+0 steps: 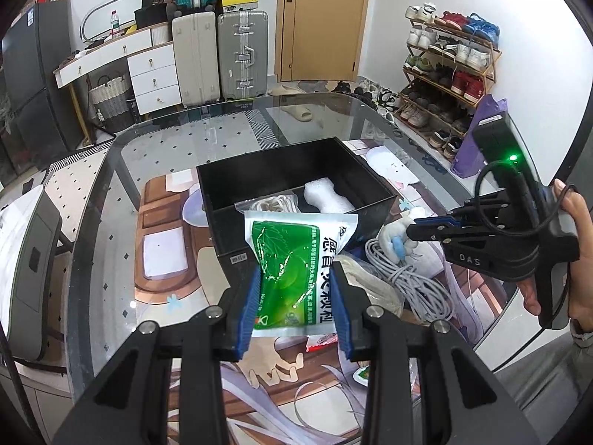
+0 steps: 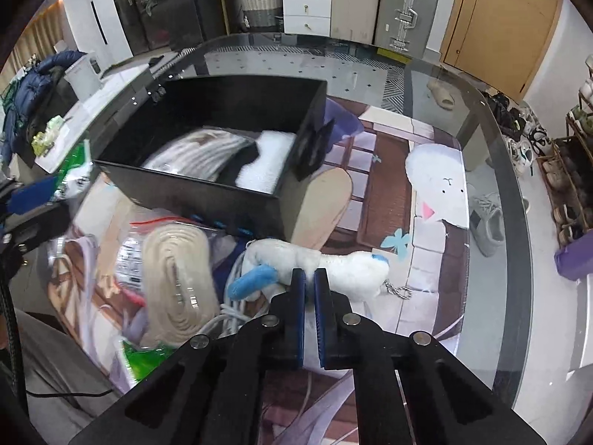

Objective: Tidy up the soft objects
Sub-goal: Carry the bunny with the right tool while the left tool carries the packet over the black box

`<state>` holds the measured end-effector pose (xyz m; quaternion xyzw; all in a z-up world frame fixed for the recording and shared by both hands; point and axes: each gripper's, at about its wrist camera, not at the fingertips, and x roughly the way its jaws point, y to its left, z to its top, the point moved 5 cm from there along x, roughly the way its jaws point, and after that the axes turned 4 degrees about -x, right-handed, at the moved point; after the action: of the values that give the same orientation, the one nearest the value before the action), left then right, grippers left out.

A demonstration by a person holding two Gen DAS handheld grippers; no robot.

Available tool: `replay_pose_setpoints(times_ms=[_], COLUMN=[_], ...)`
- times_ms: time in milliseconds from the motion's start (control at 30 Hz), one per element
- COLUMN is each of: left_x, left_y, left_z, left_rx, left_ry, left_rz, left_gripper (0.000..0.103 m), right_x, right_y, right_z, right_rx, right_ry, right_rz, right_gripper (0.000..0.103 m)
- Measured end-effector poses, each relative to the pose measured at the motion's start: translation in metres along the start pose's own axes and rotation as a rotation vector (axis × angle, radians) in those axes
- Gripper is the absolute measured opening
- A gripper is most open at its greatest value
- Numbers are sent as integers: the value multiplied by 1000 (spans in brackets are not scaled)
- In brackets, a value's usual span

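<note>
Left gripper (image 1: pixel 294 285) clamps the green packet (image 1: pixel 296 270); right gripper (image 2: pixel 310 278) pinches the plush toy (image 2: pixel 322 263) (white).

Two suitcases (image 1: pixel 222 55) beside wooden door (image 1: pixel 322 18); shoe rack (image 1: pixel 448 70) at right; white drawers (image 1: pixel 153 78); wicker basket (image 1: pixel 109 98)

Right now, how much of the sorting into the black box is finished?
Done: a bagged white rope and a white foam piece lie in the black box. In hand: the left gripper holds a green-and-white pouch; the right gripper pinches a white-and-blue plush toy. Left: a grey cable coil and another coiled cream rope.
</note>
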<state>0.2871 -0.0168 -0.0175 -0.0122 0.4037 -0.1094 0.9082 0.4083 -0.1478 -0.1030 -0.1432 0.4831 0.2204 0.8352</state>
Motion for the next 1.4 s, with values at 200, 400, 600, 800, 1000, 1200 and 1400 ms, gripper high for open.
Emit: replay_pose_setpoints(times_ms=[200, 400, 600, 800, 1000, 1200, 1400], left_x=[-8, -13, -19, -20, -12, 16, 47], left_y=[3, 3, 4, 11, 18, 31, 36], left_z=[3, 9, 22, 40, 57, 70, 70], left_rx=[-4, -12, -29, -59, -80, -132, -189], left_ry=[-28, -46, -83, -127, -175, -155, -92], left_rz=[3, -4, -3, 1, 40, 60, 29], left_gripper=[35, 35, 35, 35, 35, 35, 35], right_x=[-37, -68, -96, -106, -102, -77, -46], right_y=[14, 30, 43, 51, 54, 49, 43], right_z=[2, 11, 31, 53, 76, 94, 103], right_rx=[-10, -14, -10, -5, 21, 68, 100], right_ry=[-79, -152, -252, -324, -375, -375, -341], right_rz=[19, 52, 59, 57, 56, 96, 125], right_gripper=[5, 5, 5, 5, 5, 5, 5])
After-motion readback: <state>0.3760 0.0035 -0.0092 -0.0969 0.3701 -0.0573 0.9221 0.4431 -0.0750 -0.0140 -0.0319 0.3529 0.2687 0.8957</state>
